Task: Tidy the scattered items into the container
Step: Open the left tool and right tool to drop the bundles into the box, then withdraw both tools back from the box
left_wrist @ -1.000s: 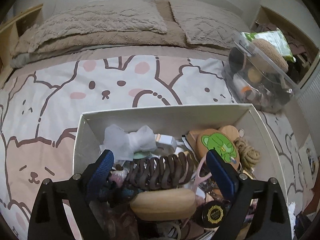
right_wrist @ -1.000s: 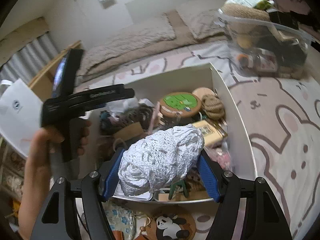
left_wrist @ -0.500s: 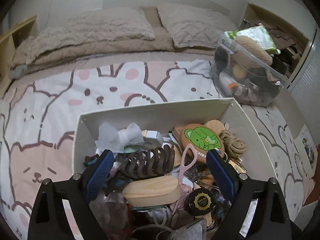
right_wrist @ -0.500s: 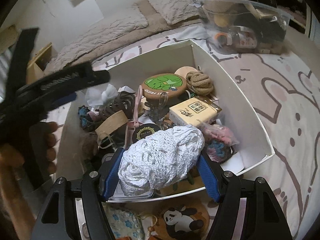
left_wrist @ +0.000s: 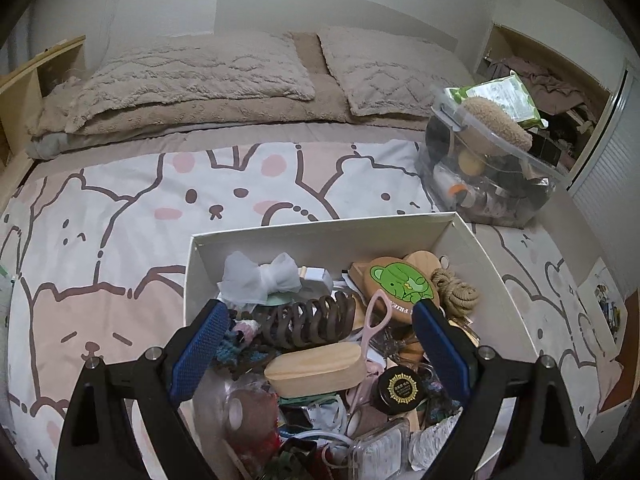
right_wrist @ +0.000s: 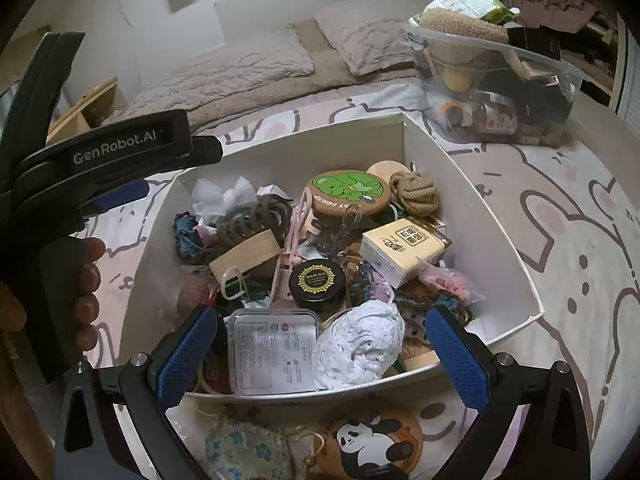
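A white box [right_wrist: 472, 216] [left_wrist: 320, 236] on the bed holds several small items. A white crocheted bundle [right_wrist: 360, 344] lies inside it near the front wall, free of my fingers. My right gripper [right_wrist: 320, 356] is open and empty, its jaws spread wide over the box's front edge. My left gripper [left_wrist: 320, 344] is open and empty above the box, over a brown hair claw [left_wrist: 308, 320] and a wooden block [left_wrist: 316, 368]. A panda coaster [right_wrist: 372, 440] and a floral pouch [right_wrist: 244, 452] lie on the bed in front of the box.
A clear plastic bin [left_wrist: 488, 168] [right_wrist: 496, 92] full of items stands on the bed to the far right. Pillows [left_wrist: 200, 76] lie at the bed's head. The left gripper's body and the hand holding it [right_wrist: 80, 280] show left of the box.
My right gripper opened and let the white crocheted bundle go into the box. My left gripper rose and drew back a little above the box.
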Action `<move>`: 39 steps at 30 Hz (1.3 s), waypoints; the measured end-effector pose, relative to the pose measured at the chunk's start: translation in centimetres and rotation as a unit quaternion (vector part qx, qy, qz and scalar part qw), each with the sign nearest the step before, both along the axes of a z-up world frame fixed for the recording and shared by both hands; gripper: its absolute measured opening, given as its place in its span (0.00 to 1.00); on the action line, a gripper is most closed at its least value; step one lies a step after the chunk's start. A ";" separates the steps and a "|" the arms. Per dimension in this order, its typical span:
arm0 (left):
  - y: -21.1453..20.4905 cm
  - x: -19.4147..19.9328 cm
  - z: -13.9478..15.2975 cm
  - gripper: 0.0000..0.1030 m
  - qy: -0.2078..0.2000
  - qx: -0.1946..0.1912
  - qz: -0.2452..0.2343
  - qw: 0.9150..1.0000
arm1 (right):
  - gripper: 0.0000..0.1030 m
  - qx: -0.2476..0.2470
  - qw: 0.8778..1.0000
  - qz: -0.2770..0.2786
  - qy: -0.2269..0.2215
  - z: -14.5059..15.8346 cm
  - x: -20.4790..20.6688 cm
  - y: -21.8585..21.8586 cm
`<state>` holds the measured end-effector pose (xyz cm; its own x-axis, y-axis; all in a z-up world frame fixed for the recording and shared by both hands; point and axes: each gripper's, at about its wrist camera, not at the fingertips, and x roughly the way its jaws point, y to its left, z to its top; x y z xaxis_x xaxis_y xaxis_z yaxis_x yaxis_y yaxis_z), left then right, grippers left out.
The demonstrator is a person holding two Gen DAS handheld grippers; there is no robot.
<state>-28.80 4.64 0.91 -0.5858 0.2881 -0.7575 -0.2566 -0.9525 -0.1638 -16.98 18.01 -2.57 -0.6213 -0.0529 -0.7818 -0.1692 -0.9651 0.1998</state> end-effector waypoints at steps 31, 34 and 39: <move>-0.9 8.9 6.2 0.92 0.057 -0.021 0.015 0.998 | 1.00 0.057 0.989 0.062 0.125 6.1 6.6 2.8; -1.0 10.3 6.8 0.92 0.065 -0.024 0.019 0.997 | 1.00 0.060 0.987 0.068 0.131 6.4 7.4 3.0; -1.8 12.6 7.6 0.92 0.076 -0.022 0.029 0.996 | 1.00 0.060 0.985 0.074 0.142 6.8 8.9 3.4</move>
<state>-16.19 2.85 8.52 -0.7097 0.2193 -0.6695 -0.2196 -0.9718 -0.0856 -8.10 21.42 4.24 -0.8080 -0.0775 -0.5840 0.0214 -0.9945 0.1024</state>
